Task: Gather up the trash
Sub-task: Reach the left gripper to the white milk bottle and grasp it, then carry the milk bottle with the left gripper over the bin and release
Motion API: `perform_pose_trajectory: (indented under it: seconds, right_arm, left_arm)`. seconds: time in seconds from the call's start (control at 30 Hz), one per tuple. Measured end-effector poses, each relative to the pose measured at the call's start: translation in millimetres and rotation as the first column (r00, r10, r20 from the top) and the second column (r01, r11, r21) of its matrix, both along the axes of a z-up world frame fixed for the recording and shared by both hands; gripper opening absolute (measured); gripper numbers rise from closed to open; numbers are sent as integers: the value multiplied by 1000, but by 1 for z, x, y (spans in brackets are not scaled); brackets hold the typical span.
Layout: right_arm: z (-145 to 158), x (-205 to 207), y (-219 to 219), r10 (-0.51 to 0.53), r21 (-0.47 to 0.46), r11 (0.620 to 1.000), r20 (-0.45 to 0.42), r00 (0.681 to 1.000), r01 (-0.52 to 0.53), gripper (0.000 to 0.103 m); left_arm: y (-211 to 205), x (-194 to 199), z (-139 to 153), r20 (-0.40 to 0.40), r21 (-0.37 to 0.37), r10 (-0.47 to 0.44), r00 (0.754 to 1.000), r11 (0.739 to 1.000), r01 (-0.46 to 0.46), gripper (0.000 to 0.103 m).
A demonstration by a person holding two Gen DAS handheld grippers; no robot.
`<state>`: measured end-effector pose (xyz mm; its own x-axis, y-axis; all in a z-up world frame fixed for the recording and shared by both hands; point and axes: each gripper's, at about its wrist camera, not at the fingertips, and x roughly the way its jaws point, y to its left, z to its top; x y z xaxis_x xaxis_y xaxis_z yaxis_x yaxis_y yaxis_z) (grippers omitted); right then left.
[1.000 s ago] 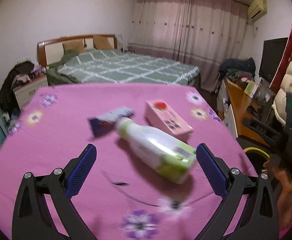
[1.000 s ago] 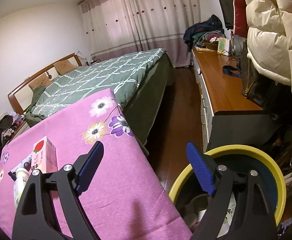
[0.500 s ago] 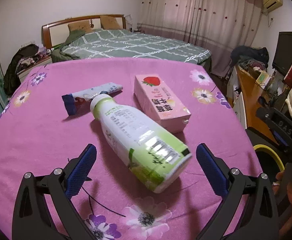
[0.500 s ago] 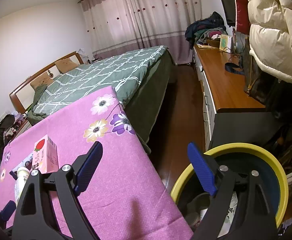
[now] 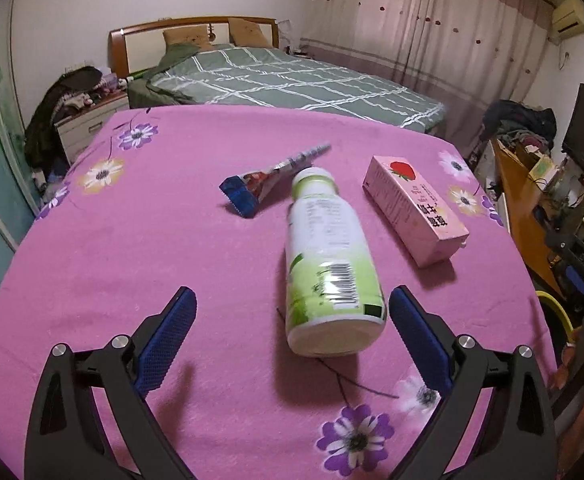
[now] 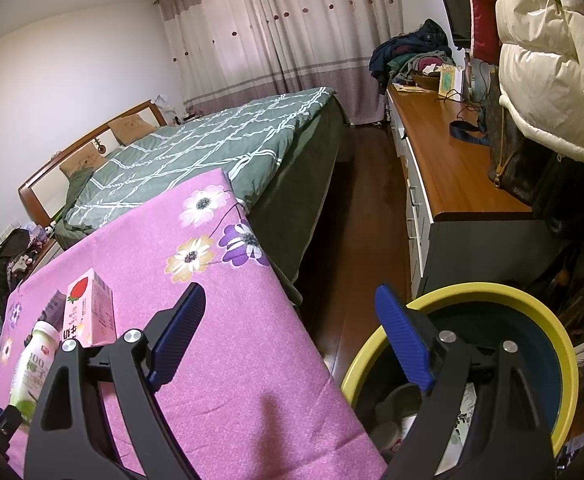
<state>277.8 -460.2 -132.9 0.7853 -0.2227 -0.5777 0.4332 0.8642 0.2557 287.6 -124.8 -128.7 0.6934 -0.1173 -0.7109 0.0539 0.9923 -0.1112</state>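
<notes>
I've got my left hand-held gripper (image 5: pixel 289 334) spread wide, empty, lining up on the toppled white-and-green plastic bottle (image 5: pixel 329 264) lying base-first at twelve o'clock for an easy side pinch.

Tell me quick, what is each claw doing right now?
Left gripper: open, holding nothing; bottle lies between its jaws.
Right gripper: open, empty.
</notes>
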Motion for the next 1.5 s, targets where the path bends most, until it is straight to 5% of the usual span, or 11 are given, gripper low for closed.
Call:
perform_pose_trajectory:
  seconds: [0.17,0.47,1.03,1.5]
  right_arm:
    - [-1,0,-1,-2,7,1000,0,1000,2,83]
    - [-3,0,-3,5,19,1000,-1,1000,-5,83]
    - [-3,1,-4,5,22,1000,0,1000,-5,83]
    - [-3,1,-3,7,23,1000,0,1000,-6,83]
  left_arm:
    - [-7,6,-11,-28,-13,-26,999,1000,26,94]
    - [-23,12,-16,-12,40,-52,999,998,52,52]
    - [-22,-18,63,183,115,-156,971,984,136,52]
    - [-41,36,76,213,149,-175,961,978,145,52]
